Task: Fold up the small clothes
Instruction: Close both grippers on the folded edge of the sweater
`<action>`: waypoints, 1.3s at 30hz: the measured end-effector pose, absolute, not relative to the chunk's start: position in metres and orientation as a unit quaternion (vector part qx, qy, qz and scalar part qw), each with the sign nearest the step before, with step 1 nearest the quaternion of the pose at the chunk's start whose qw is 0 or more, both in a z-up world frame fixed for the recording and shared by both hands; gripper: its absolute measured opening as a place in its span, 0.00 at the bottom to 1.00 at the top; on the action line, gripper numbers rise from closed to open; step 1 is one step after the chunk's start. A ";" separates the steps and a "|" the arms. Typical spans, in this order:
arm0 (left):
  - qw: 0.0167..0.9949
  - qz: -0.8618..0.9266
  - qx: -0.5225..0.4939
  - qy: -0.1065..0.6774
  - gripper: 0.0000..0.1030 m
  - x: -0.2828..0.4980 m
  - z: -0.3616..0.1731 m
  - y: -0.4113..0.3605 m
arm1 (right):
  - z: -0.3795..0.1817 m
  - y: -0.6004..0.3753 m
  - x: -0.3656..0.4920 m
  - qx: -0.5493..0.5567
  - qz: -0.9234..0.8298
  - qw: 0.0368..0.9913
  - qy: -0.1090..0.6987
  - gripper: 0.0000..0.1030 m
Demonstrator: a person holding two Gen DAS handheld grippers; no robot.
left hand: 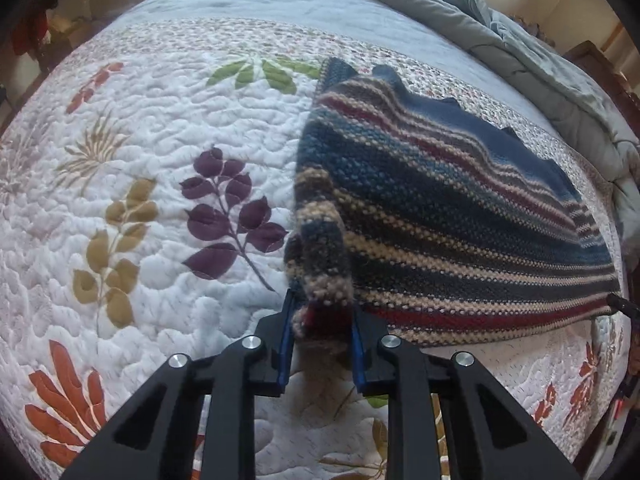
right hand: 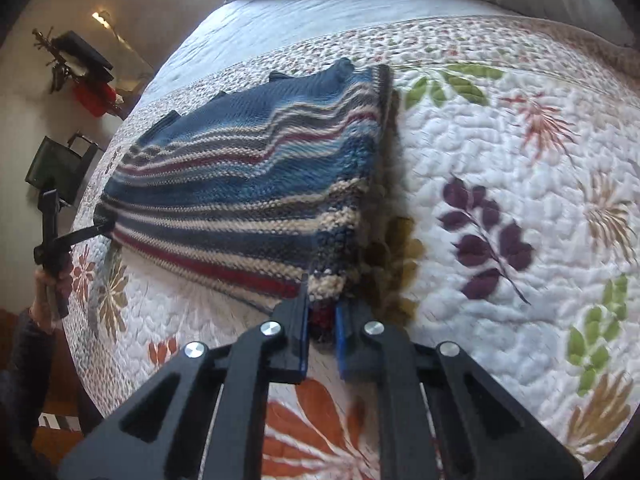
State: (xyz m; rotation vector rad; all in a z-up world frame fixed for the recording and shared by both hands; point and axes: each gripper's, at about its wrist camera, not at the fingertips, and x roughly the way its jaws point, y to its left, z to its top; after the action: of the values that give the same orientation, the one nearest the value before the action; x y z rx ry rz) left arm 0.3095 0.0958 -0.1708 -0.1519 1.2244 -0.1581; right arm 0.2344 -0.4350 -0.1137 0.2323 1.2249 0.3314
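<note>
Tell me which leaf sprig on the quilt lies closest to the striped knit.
The purple sprig, just left of the striped knit; the mustard sprig and orange one lie farther left.

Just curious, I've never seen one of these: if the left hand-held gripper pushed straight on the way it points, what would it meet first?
The striped knit it already pinches; the left hand-held gripper is shut on its near corner. Beyond that, probably the quilt beneath, though depth is unclear.

Black claw (left hand: 322,322) – blue pads (left hand: 287,344), silver screws – dark sleeve (right hand: 24,364).
</note>
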 end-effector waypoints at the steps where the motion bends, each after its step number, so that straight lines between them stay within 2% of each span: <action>1: 0.809 -0.076 -0.077 0.578 0.23 0.310 -0.175 0.098 | -0.118 -0.438 0.234 0.108 0.150 0.797 0.575 0.08; 4: 0.806 -0.080 -0.079 0.581 0.25 0.309 -0.184 0.101 | -0.144 -0.439 0.237 0.109 0.140 0.780 0.600 0.09; 6: 0.809 -0.080 -0.077 0.577 0.33 0.307 -0.181 0.101 | -0.146 -0.437 0.236 0.111 0.143 0.783 0.595 0.11; 8: 0.806 -0.080 -0.072 0.582 0.39 0.303 -0.176 0.100 | -0.140 -0.440 0.237 0.124 0.146 0.783 0.592 0.18; 10: 0.806 -0.089 -0.073 0.580 0.53 0.299 -0.165 0.103 | -0.130 -0.447 0.235 0.140 0.156 0.783 0.586 0.29; 11: 0.808 -0.096 -0.080 0.576 0.63 0.298 -0.160 0.107 | -0.125 -0.451 0.234 0.146 0.158 0.784 0.582 0.32; 12: 0.809 -0.103 -0.092 0.572 0.73 0.298 -0.155 0.110 | -0.121 -0.454 0.235 0.153 0.158 0.786 0.579 0.45; 13: 0.809 -0.110 -0.111 0.566 0.76 0.301 -0.151 0.116 | -0.117 -0.459 0.236 0.163 0.156 0.787 0.574 0.59; 14: 0.809 -0.111 -0.128 0.563 0.80 0.304 -0.149 0.119 | -0.116 -0.462 0.239 0.173 0.156 0.787 0.572 0.63; 16: 0.793 -0.102 -0.160 0.579 0.81 0.315 -0.157 0.125 | -0.123 -0.467 0.248 0.196 0.155 0.776 0.579 0.63; 21: 0.766 -0.104 -0.201 0.602 0.80 0.330 -0.183 0.128 | -0.153 -0.459 0.262 0.210 0.160 0.751 0.606 0.63; 26: 0.769 -0.123 -0.166 0.604 0.78 0.338 -0.186 0.106 | -0.162 -0.443 0.266 0.213 0.186 0.746 0.603 0.56; 27: 0.768 -0.125 -0.162 0.607 0.73 0.338 -0.186 0.099 | -0.163 -0.439 0.268 0.212 0.186 0.747 0.603 0.54; 28: 0.771 -0.115 -0.147 0.609 0.68 0.338 -0.185 0.094 | -0.163 -0.437 0.270 0.207 0.185 0.748 0.602 0.45; 29: 0.774 -0.105 -0.136 0.609 0.56 0.339 -0.185 0.091 | -0.163 -0.435 0.270 0.207 0.185 0.749 0.602 0.40; 30: 0.775 -0.102 -0.135 0.608 0.38 0.341 -0.185 0.092 | -0.163 -0.435 0.270 0.211 0.186 0.748 0.601 0.31; 31: 0.773 -0.097 -0.148 0.609 0.28 0.341 -0.186 0.093 | -0.162 -0.434 0.270 0.215 0.187 0.747 0.600 0.25; 33: 0.772 -0.089 -0.172 0.606 0.23 0.340 -0.184 0.100 | -0.158 -0.433 0.267 0.215 0.191 0.751 0.595 0.22; 39: 0.796 -0.084 -0.168 0.575 0.20 0.315 -0.155 0.108 | -0.130 -0.435 0.246 0.200 0.197 0.772 0.571 0.18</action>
State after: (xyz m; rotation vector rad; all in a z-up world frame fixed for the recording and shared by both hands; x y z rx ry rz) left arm 0.3151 0.1075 -0.1551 -0.3601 1.2362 -0.1796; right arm 0.2458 -0.4355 -0.1297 0.4326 1.2372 0.4263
